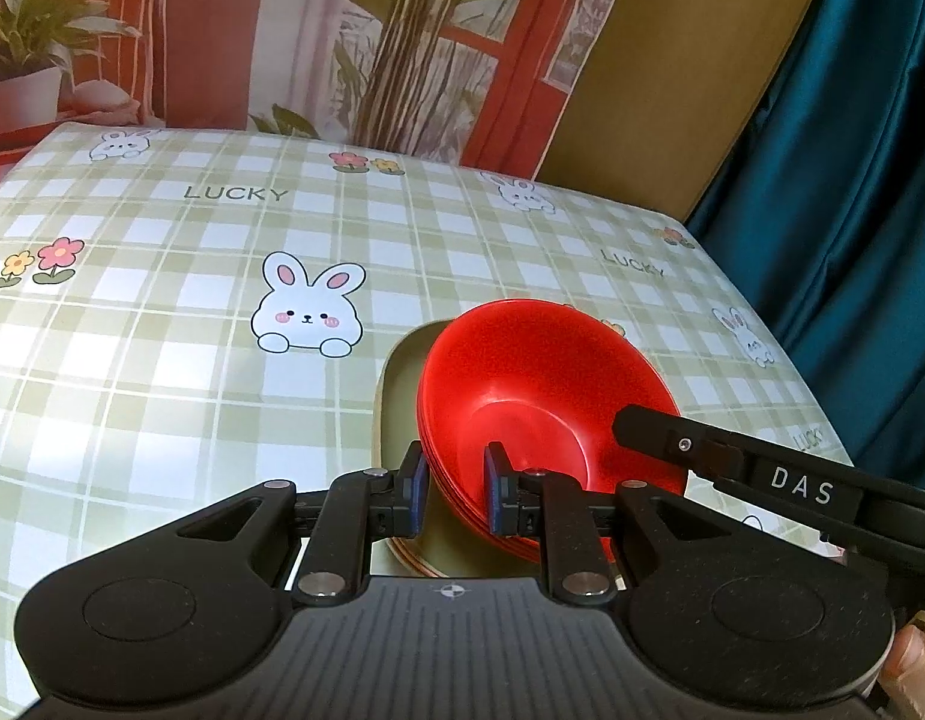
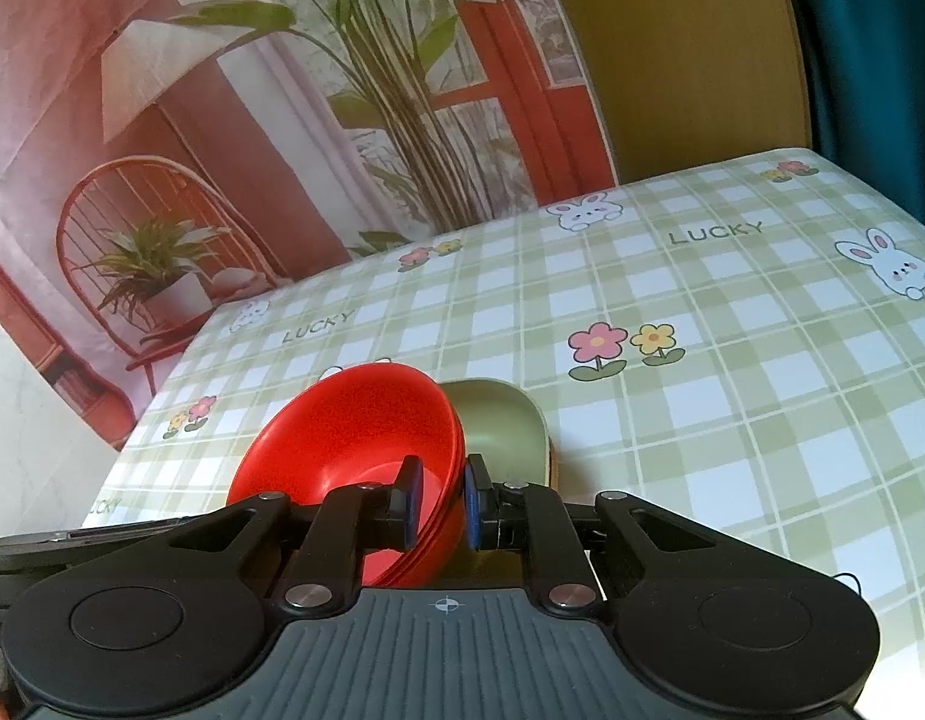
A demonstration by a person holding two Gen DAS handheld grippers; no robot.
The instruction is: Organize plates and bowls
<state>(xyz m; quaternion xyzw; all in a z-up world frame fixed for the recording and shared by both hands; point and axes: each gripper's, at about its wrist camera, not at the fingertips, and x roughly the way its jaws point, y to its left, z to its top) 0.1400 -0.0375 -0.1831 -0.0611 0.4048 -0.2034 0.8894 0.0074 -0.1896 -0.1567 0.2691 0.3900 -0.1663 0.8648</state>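
Note:
A stack of red bowls point(image 1: 534, 396) sits tilted inside an olive green dish point(image 1: 402, 396) on the checked tablecloth. My left gripper point(image 1: 456, 495) has one finger on each side of the near rim of the red bowls and is shut on it. My right gripper point(image 2: 441, 501) grips the opposite rim of the same red bowls point(image 2: 354, 438), with the green dish point(image 2: 504, 426) just behind. The right gripper's finger also shows in the left wrist view point(image 1: 702, 447).
The table point(image 1: 162, 312) carries a green plaid cloth with rabbits and flowers. A printed backdrop stands behind it, and a teal curtain point(image 1: 852, 180) hangs past the table's right edge. A wooden rim point(image 1: 420, 564) shows under the green dish.

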